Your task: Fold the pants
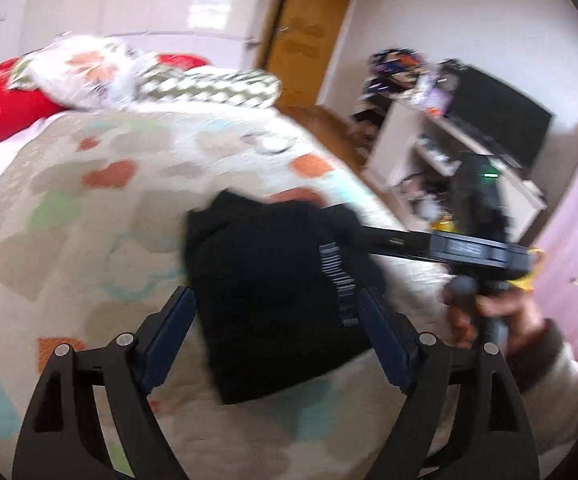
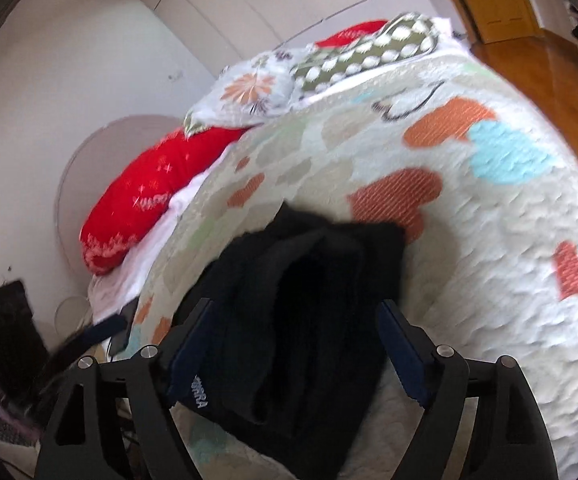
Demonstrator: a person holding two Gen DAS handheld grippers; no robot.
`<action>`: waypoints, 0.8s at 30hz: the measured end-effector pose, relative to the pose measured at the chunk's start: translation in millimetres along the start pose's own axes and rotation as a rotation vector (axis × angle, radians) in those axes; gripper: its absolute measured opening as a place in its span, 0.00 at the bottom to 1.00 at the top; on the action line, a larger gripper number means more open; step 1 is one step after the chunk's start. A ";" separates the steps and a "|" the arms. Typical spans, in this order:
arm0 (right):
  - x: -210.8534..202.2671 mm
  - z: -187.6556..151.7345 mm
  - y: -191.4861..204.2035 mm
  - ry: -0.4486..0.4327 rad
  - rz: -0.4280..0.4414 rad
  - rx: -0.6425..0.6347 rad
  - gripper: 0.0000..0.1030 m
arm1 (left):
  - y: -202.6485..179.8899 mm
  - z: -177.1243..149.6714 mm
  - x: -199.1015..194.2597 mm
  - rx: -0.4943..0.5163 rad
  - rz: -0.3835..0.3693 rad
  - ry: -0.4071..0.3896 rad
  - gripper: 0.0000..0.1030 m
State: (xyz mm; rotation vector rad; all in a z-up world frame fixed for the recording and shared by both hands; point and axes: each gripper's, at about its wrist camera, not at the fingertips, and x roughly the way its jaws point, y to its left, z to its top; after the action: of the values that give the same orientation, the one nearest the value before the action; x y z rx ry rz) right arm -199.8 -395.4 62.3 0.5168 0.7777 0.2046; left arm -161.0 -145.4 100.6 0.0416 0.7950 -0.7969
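Folded black pants (image 1: pixel 273 288) lie between the left tool's (image 1: pixel 277 304) spread fingers.

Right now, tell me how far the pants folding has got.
Done: the black pants lie on the heart-print quilt as a compact, layered bundle, so the folds look made.

In hand: nothing. The left gripper and right gripper are open above the bundle, gripping no fabric.

Left: at most squaring up the uneven far edge; blur hides finer detail.
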 end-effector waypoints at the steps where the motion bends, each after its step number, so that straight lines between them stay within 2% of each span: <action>1: 4.7 -7.2 3.3 0.026 0.006 -0.013 0.73 | 6.3 -4.6 8.7 -0.019 0.007 0.024 0.81; 2: 11.1 -9.6 7.2 0.045 -0.004 -0.033 0.62 | 9.4 -7.5 16.1 -0.035 0.004 0.043 0.81; 3: 16.2 -11.8 12.9 0.056 -0.021 -0.067 0.32 | 12.0 -10.9 20.2 -0.047 0.002 0.057 0.81; 4: 18.0 -13.1 19.3 0.060 -0.037 -0.105 0.19 | 13.4 -11.8 26.8 -0.059 0.004 0.077 0.81; 5: 15.4 -12.8 22.7 0.059 -0.034 -0.116 0.14 | 11.3 -11.6 30.2 -0.061 0.004 0.083 0.81; 8: -14.4 -10.4 36.7 0.001 -0.055 -0.190 0.14 | 3.9 -6.9 20.9 -0.042 -0.010 0.043 0.81; 10: -31.0 -14.9 44.9 -0.005 -0.158 -0.274 0.14 | -2.8 -8.5 13.3 -0.029 -0.016 0.023 0.81; 11: -33.3 -18.4 43.9 0.000 -0.180 -0.289 0.14 | -4.3 -9.7 14.7 -0.029 -0.017 0.027 0.81; 14: -16.8 -29.6 21.2 0.055 -0.219 -0.226 0.17 | -4.5 -13.9 31.3 -0.043 -0.015 0.078 0.81; 17: -5.0 -35.0 10.3 0.065 -0.231 -0.185 0.31 | -7.8 -15.6 37.5 -0.038 -0.014 0.106 0.81; 19: -16.2 -27.8 10.8 0.059 -0.213 -0.156 0.44 | -10.7 -13.5 30.8 -0.019 -0.012 0.077 0.81; 20: -21.8 -22.8 12.8 0.045 -0.223 -0.160 0.48 | -11.7 -12.3 28.7 -0.016 -0.011 0.066 0.81; 22: -36.3 -6.3 22.2 -0.017 -0.240 -0.193 0.48 | -12.8 -12.6 29.6 -0.022 -0.016 0.063 0.81; 24: -36.9 9.9 33.2 -0.038 -0.211 -0.219 0.49 | -14.3 -15.6 35.0 -0.025 -0.016 0.076 0.81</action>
State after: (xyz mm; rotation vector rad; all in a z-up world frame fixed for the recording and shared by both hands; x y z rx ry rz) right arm -218.2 -384.0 108.1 0.2289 0.7570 0.0819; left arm -165.0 -172.4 70.2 0.0436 0.8785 -0.8039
